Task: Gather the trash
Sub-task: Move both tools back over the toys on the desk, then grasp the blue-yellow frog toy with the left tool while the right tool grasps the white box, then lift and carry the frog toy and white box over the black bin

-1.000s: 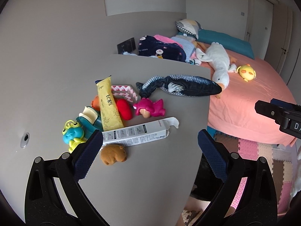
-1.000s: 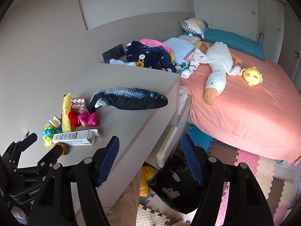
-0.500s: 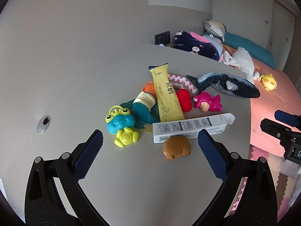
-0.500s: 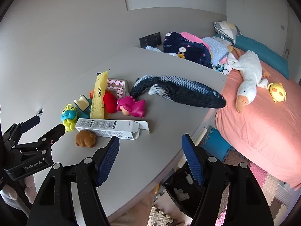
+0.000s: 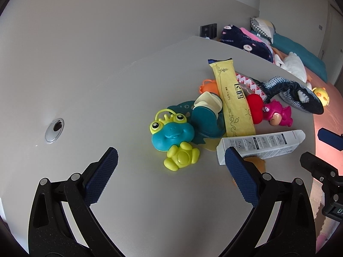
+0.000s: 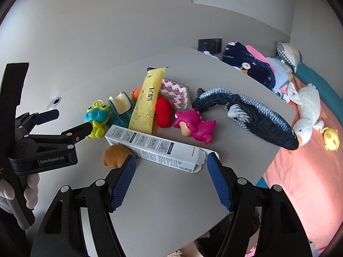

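A grey table [image 6: 171, 192] stood beside a bed [image 6: 310, 171] with pink sheets, and toys and packaging lay heaped on it. The right gripper [image 6: 171, 180] hovered with jaws spread wide and empty, straddling the near end of a white carton [image 6: 154, 147], which lay flat and tilted across the table edge of the heap. The left gripper [image 5: 171, 175] was likewise open and empty, hanging just short of a frog toy [image 5: 171, 135]. The trash appeared to be the carton, a yellow wrapper [image 5: 233, 100] lying over the toys, and a red-printed pack [image 6: 175, 92] behind it. The carton touched a brown toy [image 6: 114, 155] at its left end. A good grasp would probably close across the carton's narrow width near its middle, clear of the brown toy, and lift straight up so the wrapper resting near it was not dragged.
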`<state>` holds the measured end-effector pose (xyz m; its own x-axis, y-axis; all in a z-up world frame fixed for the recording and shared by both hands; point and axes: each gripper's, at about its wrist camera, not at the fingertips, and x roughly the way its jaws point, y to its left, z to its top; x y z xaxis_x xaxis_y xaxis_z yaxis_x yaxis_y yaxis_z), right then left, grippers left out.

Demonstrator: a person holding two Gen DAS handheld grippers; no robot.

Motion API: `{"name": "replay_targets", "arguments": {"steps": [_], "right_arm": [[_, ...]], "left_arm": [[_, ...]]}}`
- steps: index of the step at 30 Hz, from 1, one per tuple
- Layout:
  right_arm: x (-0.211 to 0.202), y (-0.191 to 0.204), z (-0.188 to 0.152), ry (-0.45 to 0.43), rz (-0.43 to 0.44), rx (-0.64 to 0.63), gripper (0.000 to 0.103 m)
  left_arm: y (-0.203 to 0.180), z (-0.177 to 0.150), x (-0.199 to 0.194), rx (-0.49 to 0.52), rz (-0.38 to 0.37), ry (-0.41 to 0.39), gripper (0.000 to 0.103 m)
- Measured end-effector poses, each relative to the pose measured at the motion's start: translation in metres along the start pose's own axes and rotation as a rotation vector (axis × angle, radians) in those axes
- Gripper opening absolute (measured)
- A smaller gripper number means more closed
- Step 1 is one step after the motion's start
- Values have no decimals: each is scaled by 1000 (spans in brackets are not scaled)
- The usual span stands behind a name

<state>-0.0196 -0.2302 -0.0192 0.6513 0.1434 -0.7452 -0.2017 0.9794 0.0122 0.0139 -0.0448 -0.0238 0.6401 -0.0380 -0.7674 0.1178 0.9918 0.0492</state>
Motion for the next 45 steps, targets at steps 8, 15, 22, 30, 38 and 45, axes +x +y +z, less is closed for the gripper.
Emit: {"name": "replay_targets", "arguments": {"steps": [8,15,22,30,38,45], "right_arm": [[35,11,10,67,18,-96,69],[51,11,15,82,12,-140,70],[65,17,21,119,3,-231,69],[75,28,21,162,63,-245,43],[54,30,15,128,119,-146,28],[19,23,13,72,109,-96,28]], "left_arm": [[8,6,31,-1,-20,74,83],[11,9,42,-7,-29,92,83],[12,10,53,-14,-61,124,73],[18,6,54,-20,-52,124,55],[27,5,31,-38,-14,51,55],[23,3,-6,-33,-23,-13,55]]}}
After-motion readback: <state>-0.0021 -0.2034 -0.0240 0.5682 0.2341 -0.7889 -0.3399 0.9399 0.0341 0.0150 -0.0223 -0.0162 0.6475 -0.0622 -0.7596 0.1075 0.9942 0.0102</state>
